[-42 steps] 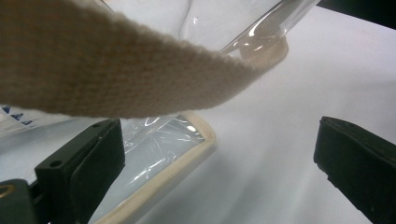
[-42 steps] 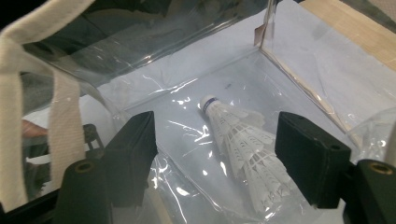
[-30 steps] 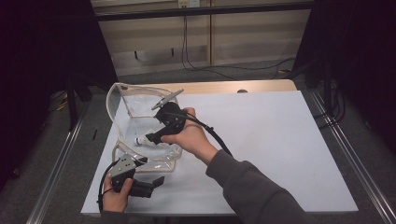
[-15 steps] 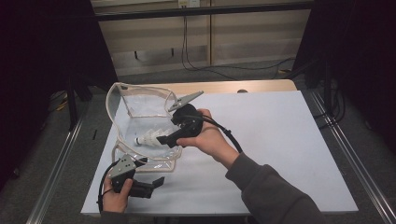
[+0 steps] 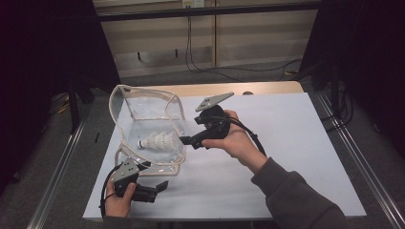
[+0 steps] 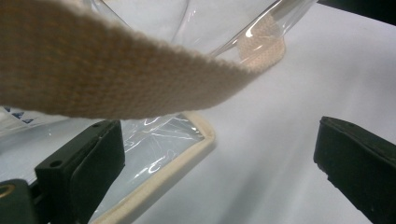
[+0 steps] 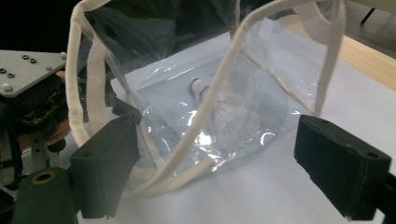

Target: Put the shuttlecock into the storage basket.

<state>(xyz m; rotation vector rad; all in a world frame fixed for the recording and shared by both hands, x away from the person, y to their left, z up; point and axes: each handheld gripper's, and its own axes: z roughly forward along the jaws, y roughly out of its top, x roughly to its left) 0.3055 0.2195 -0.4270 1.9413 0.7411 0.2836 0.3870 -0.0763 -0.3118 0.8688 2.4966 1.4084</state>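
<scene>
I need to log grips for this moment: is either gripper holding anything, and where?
Nothing. The right gripper and left gripper stand open beside the clear plastic bag.

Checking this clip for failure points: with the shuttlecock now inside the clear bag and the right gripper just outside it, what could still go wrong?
1. The clear bag is soft and stands open toward the right gripper, whose jaws have just been opening with nothing between them; the shuttlecock might roll out if the bag is tipped.
2. The left gripper sits by the bag's beige strap; its open jaws could snag the strap and drag the bag.
</scene>
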